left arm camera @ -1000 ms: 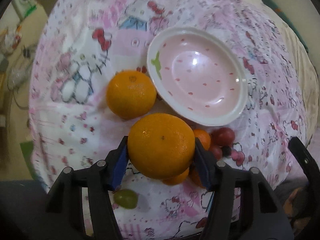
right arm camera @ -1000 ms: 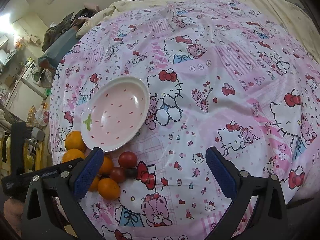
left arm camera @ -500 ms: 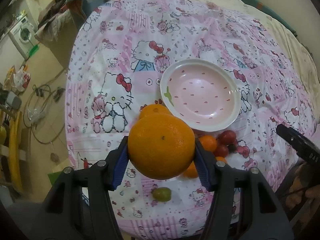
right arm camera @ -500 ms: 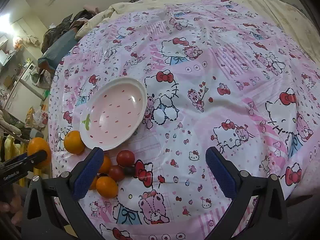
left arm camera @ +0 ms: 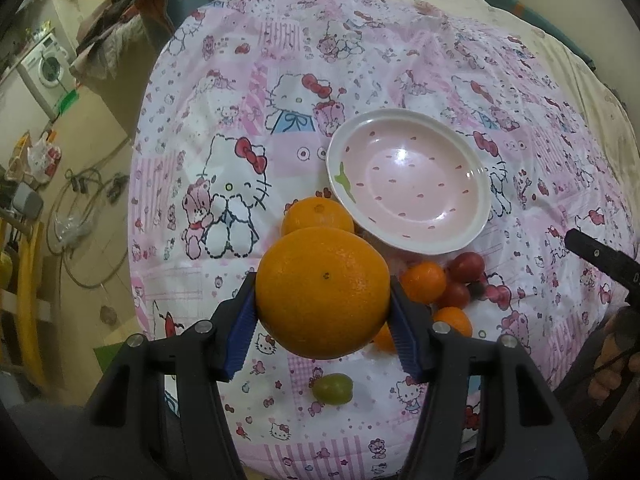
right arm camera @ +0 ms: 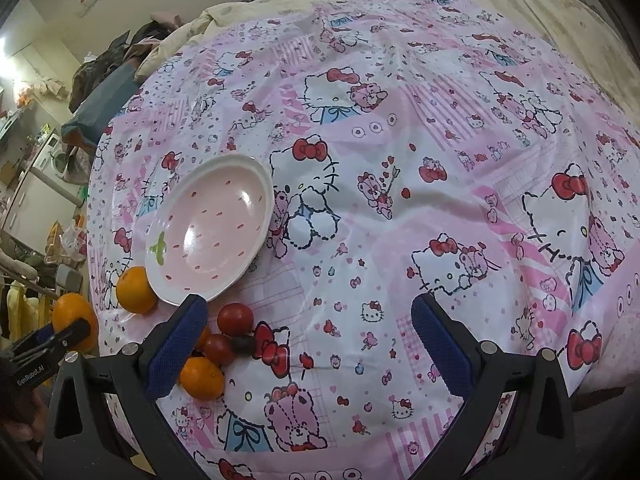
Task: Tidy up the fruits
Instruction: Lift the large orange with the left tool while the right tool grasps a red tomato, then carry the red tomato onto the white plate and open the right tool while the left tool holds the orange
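My left gripper is shut on a large orange and holds it up above the bed, near the pink strawberry-print plate. A second orange lies by the plate's left rim. Small oranges, red tomatoes and a green grape lie in front of the plate. My right gripper is open and empty above the sheet; the plate, tomatoes and the held orange show at its left.
The fruit lies on a pink Hello Kitty sheet over a bed. The bed's left edge drops to a floor with cables and a washing machine. Clothes are piled at the far left.
My left gripper has lifted the large orange up and back from the sheet, so more of the bed shows. The right gripper has hardly moved.
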